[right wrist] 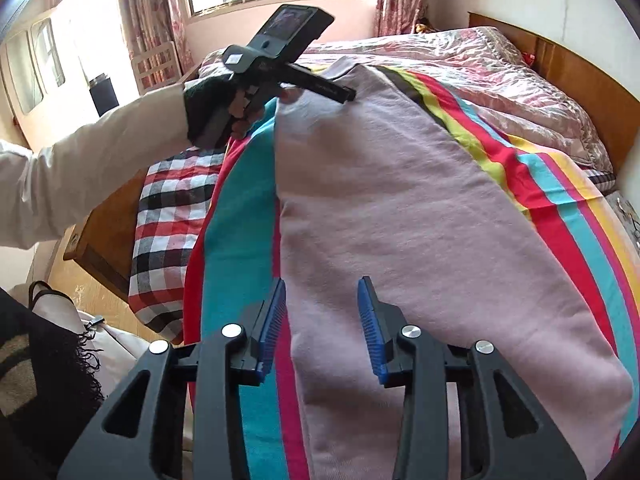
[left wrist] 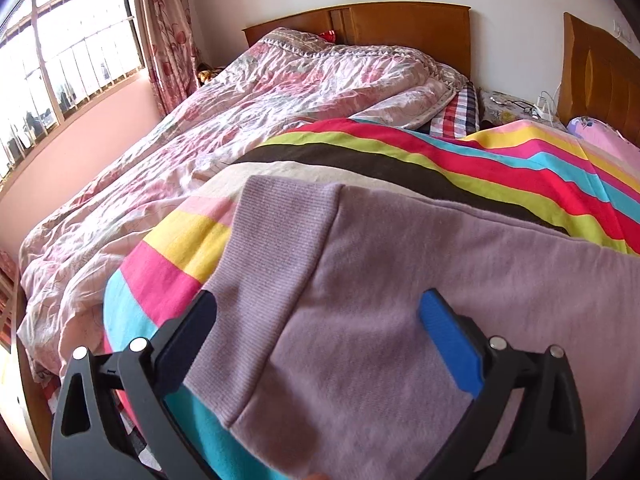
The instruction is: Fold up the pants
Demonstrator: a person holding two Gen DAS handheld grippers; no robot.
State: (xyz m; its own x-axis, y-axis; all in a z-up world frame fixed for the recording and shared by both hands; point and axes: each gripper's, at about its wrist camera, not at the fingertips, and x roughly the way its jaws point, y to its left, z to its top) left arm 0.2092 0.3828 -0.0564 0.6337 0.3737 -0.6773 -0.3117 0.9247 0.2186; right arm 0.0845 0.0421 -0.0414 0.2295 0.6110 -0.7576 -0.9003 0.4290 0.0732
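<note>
Lilac sweatpants (left wrist: 400, 300) lie flat on a striped blanket (left wrist: 480, 160) on the bed. In the left wrist view my left gripper (left wrist: 320, 308) is open, its fingers on either side of the ribbed cuff end (left wrist: 264, 264). In the right wrist view the pants (right wrist: 400, 200) stretch away from me. My right gripper (right wrist: 322, 292) is open just above their near end, its left finger (right wrist: 272, 320) at the fabric's left edge. The left gripper (right wrist: 344, 96) shows at the far end of the pants, held in a gloved hand (right wrist: 208, 112).
A pink floral quilt (left wrist: 200, 128) covers the far bed up to a wooden headboard (left wrist: 400, 24). A plaid cloth (right wrist: 172, 220) hangs over the bed's left side. A window (left wrist: 72, 52) and curtains stand behind. Bags (right wrist: 52, 360) sit on the floor at the lower left.
</note>
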